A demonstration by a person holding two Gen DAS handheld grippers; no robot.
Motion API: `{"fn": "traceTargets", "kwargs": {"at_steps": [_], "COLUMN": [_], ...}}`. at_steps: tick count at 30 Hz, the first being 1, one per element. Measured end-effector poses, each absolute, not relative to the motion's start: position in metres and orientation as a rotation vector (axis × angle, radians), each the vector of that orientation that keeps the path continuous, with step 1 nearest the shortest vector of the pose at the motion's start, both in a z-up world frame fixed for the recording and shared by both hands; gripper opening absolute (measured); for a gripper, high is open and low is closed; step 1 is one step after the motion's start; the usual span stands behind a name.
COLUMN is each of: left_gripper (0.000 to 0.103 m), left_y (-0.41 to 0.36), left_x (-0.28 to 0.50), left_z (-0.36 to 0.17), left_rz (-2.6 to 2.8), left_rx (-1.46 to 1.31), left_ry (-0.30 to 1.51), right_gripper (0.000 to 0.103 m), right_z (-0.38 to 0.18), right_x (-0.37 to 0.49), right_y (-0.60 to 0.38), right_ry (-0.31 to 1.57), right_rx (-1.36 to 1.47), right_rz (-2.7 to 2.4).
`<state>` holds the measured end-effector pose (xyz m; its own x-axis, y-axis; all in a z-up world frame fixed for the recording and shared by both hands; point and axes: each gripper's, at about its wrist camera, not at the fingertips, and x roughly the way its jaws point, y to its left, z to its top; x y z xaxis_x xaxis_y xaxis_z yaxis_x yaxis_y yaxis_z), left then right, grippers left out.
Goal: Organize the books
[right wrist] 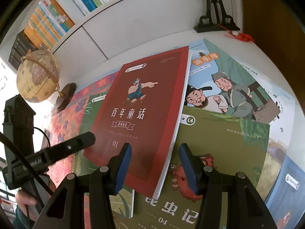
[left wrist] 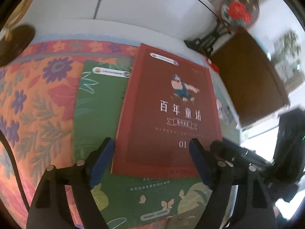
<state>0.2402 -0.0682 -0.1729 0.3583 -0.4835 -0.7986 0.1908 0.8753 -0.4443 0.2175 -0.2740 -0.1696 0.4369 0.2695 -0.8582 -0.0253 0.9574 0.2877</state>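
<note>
A dark red book (left wrist: 164,114) marked 01 lies slanted on top of a green leafy book (left wrist: 99,105). My left gripper (left wrist: 150,150) is open, its blue pads standing either side of the red book's near edge, not pressing it. In the right wrist view the red book (right wrist: 143,114) also overlaps an olive insect book (right wrist: 225,145), its page edge showing. My right gripper (right wrist: 156,164) is open above the red book's near corner. One finger of the left gripper (right wrist: 80,143) reaches the book's left edge.
An orange floral cover (left wrist: 34,105) lies under the green book. A book with two cartoon men (right wrist: 219,91) and a blue book (right wrist: 286,187) lie to the right. A globe (right wrist: 38,76), a black stand (right wrist: 215,19) and a bookshelf (right wrist: 57,15) line the back. A brown board (left wrist: 247,80) leans at the right.
</note>
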Motion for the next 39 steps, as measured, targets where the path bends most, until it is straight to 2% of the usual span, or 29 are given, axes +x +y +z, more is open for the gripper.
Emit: {"fn": "traceTargets", "kwargs": {"at_steps": [5,15,18,21,24,26,28,31,33,35,39], "left_gripper": [0.079,0.083,0.084,0.085,0.085,0.085,0.085,0.085,0.085,0.085,0.085], "left_y": [-0.083,-0.076,-0.077,-0.075,-0.073,-0.073,-0.072,-0.070,-0.069,-0.067,-0.057], "left_x": [0.235,0.233,0.233,0.232,0.231,0.231,0.229,0.226,0.223,0.219,0.204], "left_z": [-0.172,-0.173,-0.173,-0.173,-0.174,-0.173,-0.173,-0.172,-0.172,-0.172,-0.176], "left_rz": [-0.458,-0.485,-0.489,-0.492,-0.496,-0.503,-0.510,-0.527,-0.560,-0.593,-0.668], "left_rx": [-0.196,-0.246,-0.246,-0.270,-0.282,-0.274,-0.271,-0.296,-0.342,-0.398,-0.539], "left_ry": [1.104,1.098,1.093,1.088,1.084,1.084,1.084,1.089,1.100,1.119,1.197], "right_gripper": [0.052,0.053,0.053,0.053,0.051,0.051,0.046,0.026,0.010,0.009,0.007], "right_z": [-0.168,-0.165,-0.148,-0.146,-0.172,-0.192,-0.199,-0.195,-0.182,-0.171,-0.164], "right_x": [0.233,0.263,0.253,0.246,0.239,0.229,0.220,0.214,0.212,0.208,0.199], "right_y": [-0.274,-0.289,-0.301,-0.322,-0.334,-0.329,-0.322,-0.308,-0.298,-0.296,-0.316], "right_ry": [1.086,1.073,1.007,0.965,0.999,1.055,1.075,1.091,1.082,1.067,1.069], "right_rx": [0.194,0.293,0.433,0.699,0.930,0.968,0.943,0.860,0.728,0.661,0.740], "right_rz": [0.149,0.176,0.260,0.361,0.404,0.379,0.370,0.363,0.317,0.298,0.326]}}
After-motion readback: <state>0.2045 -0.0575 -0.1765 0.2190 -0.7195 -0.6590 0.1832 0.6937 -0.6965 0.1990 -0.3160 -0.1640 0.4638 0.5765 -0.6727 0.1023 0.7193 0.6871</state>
